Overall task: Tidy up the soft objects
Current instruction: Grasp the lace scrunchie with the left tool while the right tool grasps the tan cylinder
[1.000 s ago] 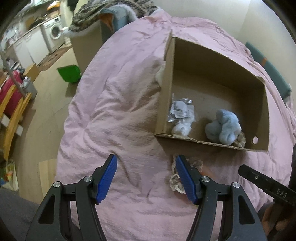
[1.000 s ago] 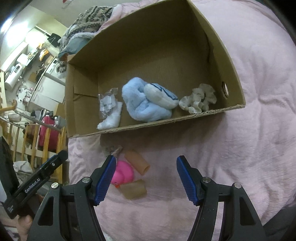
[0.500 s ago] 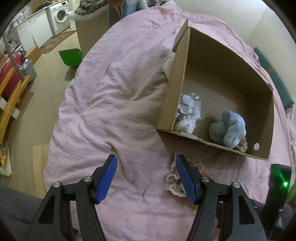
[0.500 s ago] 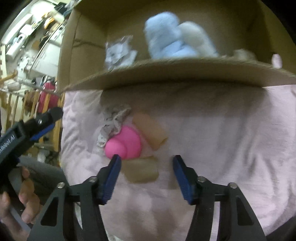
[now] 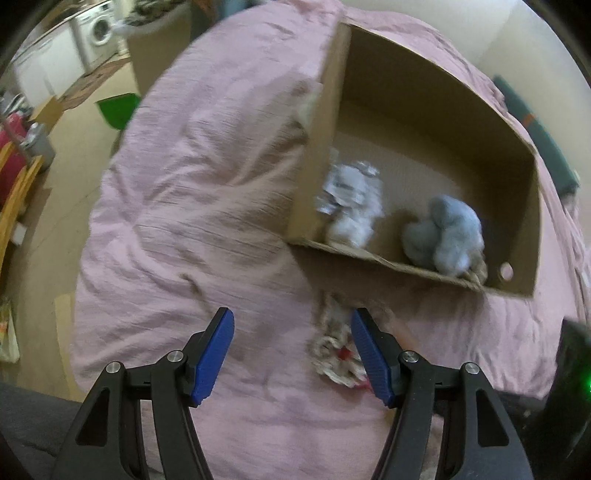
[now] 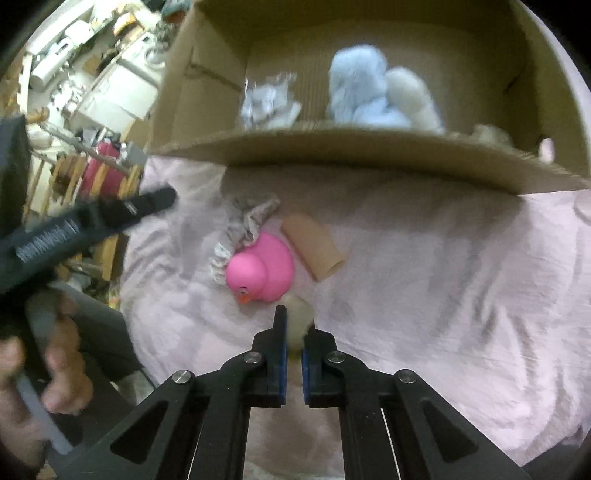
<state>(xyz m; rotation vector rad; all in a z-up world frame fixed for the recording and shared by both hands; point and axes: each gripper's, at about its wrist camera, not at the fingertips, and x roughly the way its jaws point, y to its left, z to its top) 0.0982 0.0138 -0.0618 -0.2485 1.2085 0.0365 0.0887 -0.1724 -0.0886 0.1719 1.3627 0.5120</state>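
Note:
A cardboard box [image 6: 369, 155] lies open on the pink bedspread and holds a light blue plush [image 6: 364, 88], a white item in clear wrap [image 6: 267, 101] and a cream knitted piece [image 6: 491, 134]. In front of it lie a pink rubber duck [image 6: 262, 269], a beige tube [image 6: 314, 249] and a grey-white lace cloth [image 6: 240, 230]. My right gripper [image 6: 294, 325] is shut on a second beige soft piece [image 6: 299, 317] just right of the duck. My left gripper [image 5: 291, 350] is open above the bedspread, its right finger over the lace cloth [image 5: 334, 349]. The box [image 5: 314, 166] and blue plush [image 5: 443, 232] show ahead.
The pink bedspread [image 5: 184, 184] covers the bed; its edge drops to a wooden floor at the left with a green bin [image 5: 118, 109] and a washing machine [image 5: 99, 33]. The left gripper's body [image 6: 85, 225] crosses the right wrist view at the left.
My right gripper has dropped towards the bed and closed on the near beige piece. My left gripper has shifted slightly, staying open over the lace cloth.

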